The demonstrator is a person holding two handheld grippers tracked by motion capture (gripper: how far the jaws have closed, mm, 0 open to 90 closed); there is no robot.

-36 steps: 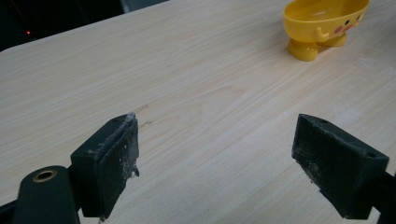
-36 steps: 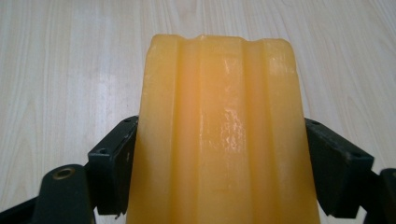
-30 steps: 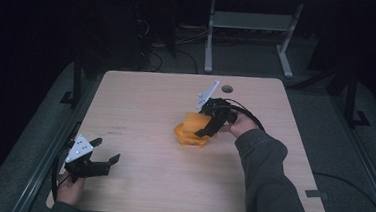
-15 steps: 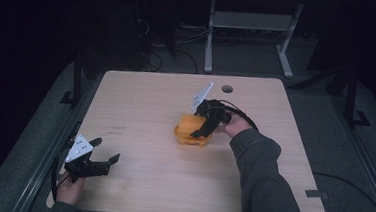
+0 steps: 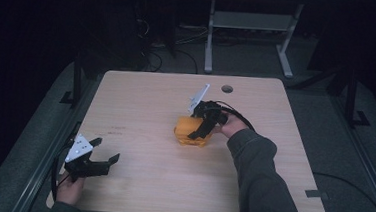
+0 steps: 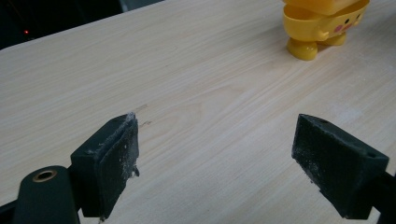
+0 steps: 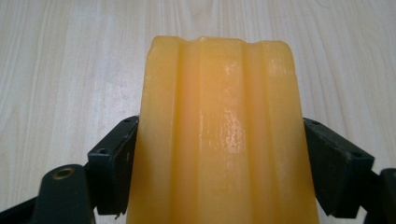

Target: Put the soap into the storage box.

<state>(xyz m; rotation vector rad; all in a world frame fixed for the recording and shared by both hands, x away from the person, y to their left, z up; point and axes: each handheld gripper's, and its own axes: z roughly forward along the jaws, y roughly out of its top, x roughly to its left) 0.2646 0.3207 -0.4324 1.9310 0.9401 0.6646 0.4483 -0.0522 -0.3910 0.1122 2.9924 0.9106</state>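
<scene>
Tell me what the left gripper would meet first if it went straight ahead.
Probably bare light wooden table: the open left gripper points down at it. The yellow plastic chick-shaped container stands farther on, off to one side.

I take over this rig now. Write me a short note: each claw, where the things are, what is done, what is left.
Right claw: closed on the yellow lid, one jaw on each side of it, at mid table.
Left claw: open and holding nothing, near the table's front left corner.
Yellow box: a figure-shaped container standing on its feet at mid table, with the lid on top of it.
Done: the lid is gripped.
Left: I cannot tell whether the lid is going on or coming off, so check that first. The left claw may be needed to steady the box.
</scene>
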